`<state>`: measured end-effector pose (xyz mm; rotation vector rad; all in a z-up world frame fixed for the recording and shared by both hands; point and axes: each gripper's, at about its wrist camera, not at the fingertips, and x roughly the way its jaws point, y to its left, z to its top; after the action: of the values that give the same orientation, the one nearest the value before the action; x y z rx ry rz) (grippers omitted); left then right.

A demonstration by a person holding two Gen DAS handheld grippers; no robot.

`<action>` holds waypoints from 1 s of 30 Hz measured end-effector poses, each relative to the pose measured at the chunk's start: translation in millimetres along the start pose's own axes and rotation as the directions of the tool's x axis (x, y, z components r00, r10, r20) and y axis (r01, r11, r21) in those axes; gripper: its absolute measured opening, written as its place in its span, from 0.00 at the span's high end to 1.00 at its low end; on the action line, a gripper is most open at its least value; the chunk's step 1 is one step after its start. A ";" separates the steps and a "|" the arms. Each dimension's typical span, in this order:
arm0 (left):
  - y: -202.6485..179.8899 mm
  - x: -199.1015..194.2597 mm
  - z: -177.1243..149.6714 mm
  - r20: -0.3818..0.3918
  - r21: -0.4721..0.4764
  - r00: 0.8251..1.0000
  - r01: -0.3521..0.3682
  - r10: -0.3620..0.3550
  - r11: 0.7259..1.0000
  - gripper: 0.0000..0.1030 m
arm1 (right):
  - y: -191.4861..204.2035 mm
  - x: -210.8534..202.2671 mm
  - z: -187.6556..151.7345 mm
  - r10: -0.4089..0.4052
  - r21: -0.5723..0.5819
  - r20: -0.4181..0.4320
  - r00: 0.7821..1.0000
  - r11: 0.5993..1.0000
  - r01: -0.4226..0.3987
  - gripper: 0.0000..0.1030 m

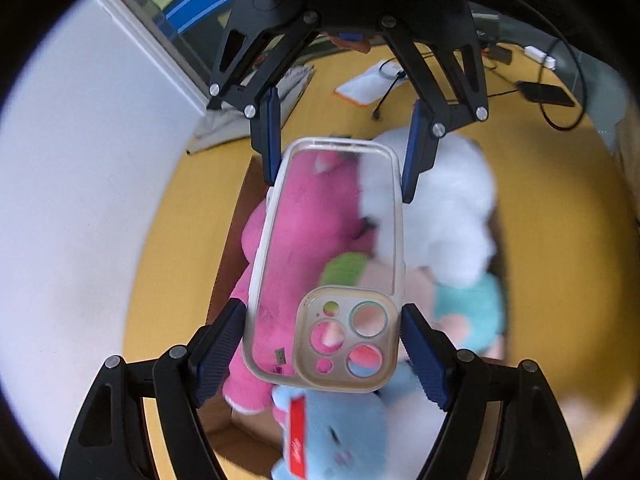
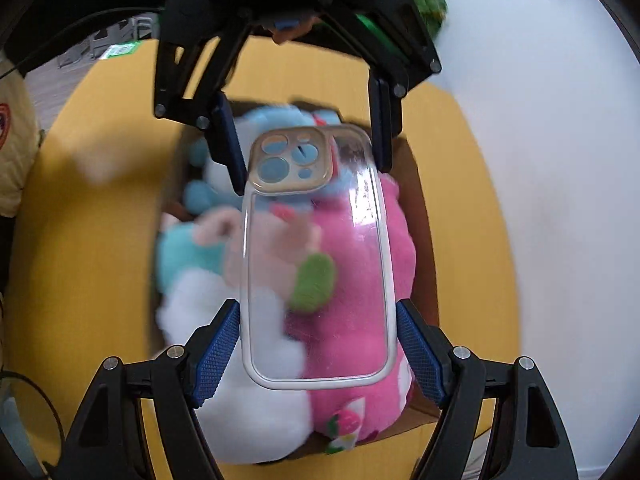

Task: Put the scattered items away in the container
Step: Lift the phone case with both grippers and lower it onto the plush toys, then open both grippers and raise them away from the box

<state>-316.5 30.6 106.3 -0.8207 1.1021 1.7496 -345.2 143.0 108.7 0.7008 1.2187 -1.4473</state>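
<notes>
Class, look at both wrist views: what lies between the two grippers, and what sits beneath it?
A clear phone case, gripped by the left gripper and right gripper at opposite ends in both views. Beneath: plush toys in a cardboard box.

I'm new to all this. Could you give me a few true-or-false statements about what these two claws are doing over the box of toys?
1. Both claws grip the same clear phone case, one at each end. True.
2. The left claw holds the end with the camera cutouts. True.
3. The cardboard box below holds only books. False: it holds plush toys, among them a pink plush and a white plush.
4. The phone case has a phone inside it. False: it is empty, and the toys show through it.
5. The box sits on a yellow table. True.
</notes>
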 end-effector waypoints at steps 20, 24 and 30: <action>17.6 16.5 -45.8 -0.075 -0.103 0.995 -0.070 0.062 0.992 0.13 | -54.2 72.4 -56.0 0.091 0.203 -0.036 0.995 0.976 -0.082 0.08; 4.9 -20.6 -76.0 -0.069 -0.175 0.990 -0.135 0.125 0.975 0.13 | -50.9 54.2 -55.6 0.068 0.255 -0.018 0.998 0.965 -0.061 0.07; -40.3 -93.6 -95.2 -0.001 -0.332 0.960 -0.265 0.281 0.905 0.13 | 6.3 4.3 -52.7 -0.072 0.375 0.115 0.991 0.927 0.024 0.05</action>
<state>-236.1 -79.2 136.6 -0.8483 0.9390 2.2215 -350.2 191.3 86.8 0.8236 0.8739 -1.7621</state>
